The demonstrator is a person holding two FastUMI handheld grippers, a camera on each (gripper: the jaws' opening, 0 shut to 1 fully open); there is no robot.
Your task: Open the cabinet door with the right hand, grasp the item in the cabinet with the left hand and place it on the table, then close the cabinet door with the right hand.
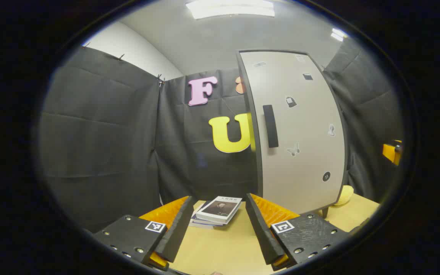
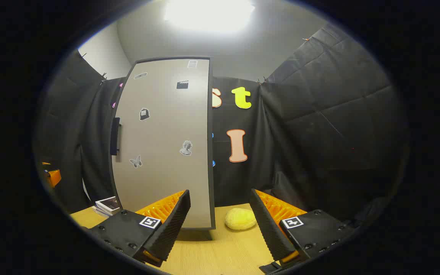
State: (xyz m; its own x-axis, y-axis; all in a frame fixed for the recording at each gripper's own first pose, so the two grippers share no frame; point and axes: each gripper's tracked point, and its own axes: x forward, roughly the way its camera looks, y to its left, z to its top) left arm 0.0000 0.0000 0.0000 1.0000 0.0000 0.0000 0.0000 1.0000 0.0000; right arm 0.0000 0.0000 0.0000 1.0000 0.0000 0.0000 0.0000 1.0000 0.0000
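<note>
A tall cabinet stands on the wooden table (image 1: 224, 248) with its grey door (image 1: 300, 133) shut, so whatever is inside is hidden. The door carries a black vertical handle (image 1: 270, 126) and small stickers. My left gripper (image 1: 219, 197) is open and empty, a short way back from the cabinet and left of its handle. In the right gripper view the same door (image 2: 162, 145) fills the left centre, its handle (image 2: 115, 136) at the door's left edge. My right gripper (image 2: 220, 191) is open and empty, facing the door's right edge.
A small stack of books (image 1: 218, 210) lies on the table left of the cabinet, also seen as books (image 2: 107, 205). A soft yellow lump (image 2: 240, 219) rests on the table (image 2: 212, 252) right of the cabinet. Black cloth walls close in behind.
</note>
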